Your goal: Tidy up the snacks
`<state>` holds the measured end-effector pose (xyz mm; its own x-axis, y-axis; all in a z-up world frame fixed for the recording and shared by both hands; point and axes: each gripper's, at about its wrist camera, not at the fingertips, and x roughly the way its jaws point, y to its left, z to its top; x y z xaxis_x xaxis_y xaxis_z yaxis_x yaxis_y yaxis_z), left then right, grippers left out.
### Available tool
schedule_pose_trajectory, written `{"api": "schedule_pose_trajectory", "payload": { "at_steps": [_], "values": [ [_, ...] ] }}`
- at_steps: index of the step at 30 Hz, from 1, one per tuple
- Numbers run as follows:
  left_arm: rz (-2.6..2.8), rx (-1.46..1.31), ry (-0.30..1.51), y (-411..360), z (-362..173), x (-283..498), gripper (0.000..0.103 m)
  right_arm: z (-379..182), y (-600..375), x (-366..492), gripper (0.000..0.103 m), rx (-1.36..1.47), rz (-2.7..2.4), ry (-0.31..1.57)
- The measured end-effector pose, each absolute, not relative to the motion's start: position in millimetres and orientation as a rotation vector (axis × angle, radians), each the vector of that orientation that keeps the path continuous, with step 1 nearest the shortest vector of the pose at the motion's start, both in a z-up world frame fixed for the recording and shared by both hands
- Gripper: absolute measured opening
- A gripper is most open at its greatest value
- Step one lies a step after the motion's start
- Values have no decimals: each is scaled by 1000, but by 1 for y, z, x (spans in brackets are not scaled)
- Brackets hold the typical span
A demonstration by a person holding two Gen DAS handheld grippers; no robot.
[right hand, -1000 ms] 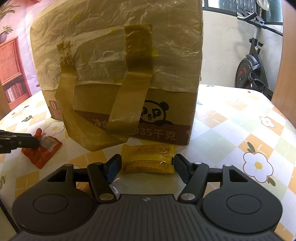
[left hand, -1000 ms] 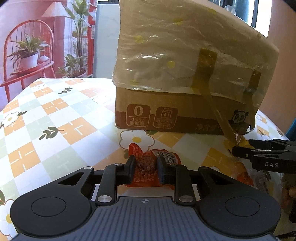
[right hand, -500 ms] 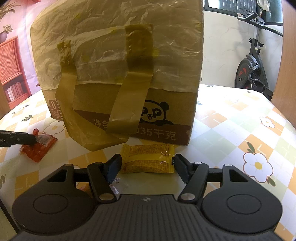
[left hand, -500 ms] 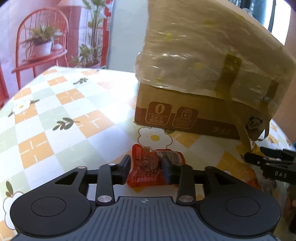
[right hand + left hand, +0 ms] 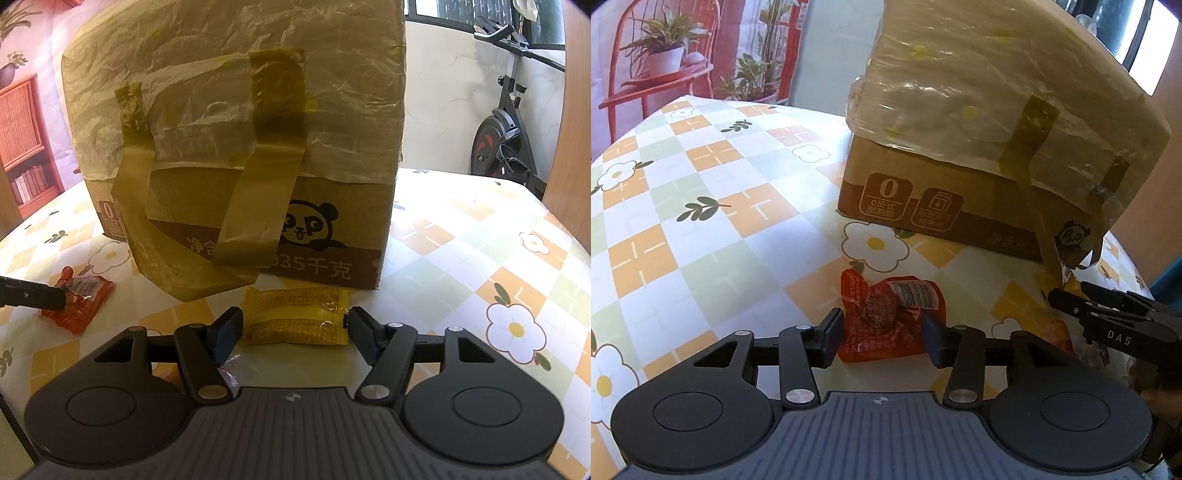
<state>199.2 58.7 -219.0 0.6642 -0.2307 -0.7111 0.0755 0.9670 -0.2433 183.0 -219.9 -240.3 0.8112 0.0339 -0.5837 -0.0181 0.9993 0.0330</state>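
The red snack packet (image 5: pixel 892 319) is lying flat on the tabletop (image 5: pixel 713 236), just at 6 o'clock of the taped cardboard box (image 5: pixel 979 147) in the left wrist view. Its long axis is running roughly from 11 o'clock to 5 o'clock, with the barcode label towards 1 o'clock. The left tongs (image 5: pixel 882 334) are straddling its near end: the jaws have just been opening, and they are now standing released on either side of the packet, the pads looking slightly clear of the wrapper, so the packet seems to be resting on the tabletop and not gripped. This hand is clearly the nearer one to it.

The yellow snack packet (image 5: pixel 295 315) is lying at 6 o'clock of the box in the right wrist view, just beside the box's foot. Its long axis is running from 9 o'clock to 3 o'clock, straight across the gap of the right tongs (image 5: pixel 293 332). Those jaws are standing open, one at each short end of the packet, and I cannot tell whether either tip is touching it. The right hand is the nearer one here.

In my judgement the coming move turns on that crosswise lie: the right tongs would be closing along the packet's length, not across its narrow width.
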Motion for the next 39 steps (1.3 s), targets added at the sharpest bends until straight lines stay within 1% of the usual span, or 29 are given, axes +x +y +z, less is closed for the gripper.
{"api": "schedule_pose_trajectory", "payload": {
  "at_steps": [11,15,22,31,39],
  "values": [
    [-214,-197,833,54,-217,199,49,-240,-221,182,66,29,29,623],
    [-209,-164,851,53,-217,198,49,-240,-221,182,66,27,30,624],
    [-227,-193,880,56,-215,194,49,-239,-222,181,66,30,33,623],
    [-246,-215,900,53,-215,195,49,-231,-239,179,66,117,83,673],
    [-262,-198,902,46,-215,197,51,-228,-231,169,67,116,139,704]
  ]
}}
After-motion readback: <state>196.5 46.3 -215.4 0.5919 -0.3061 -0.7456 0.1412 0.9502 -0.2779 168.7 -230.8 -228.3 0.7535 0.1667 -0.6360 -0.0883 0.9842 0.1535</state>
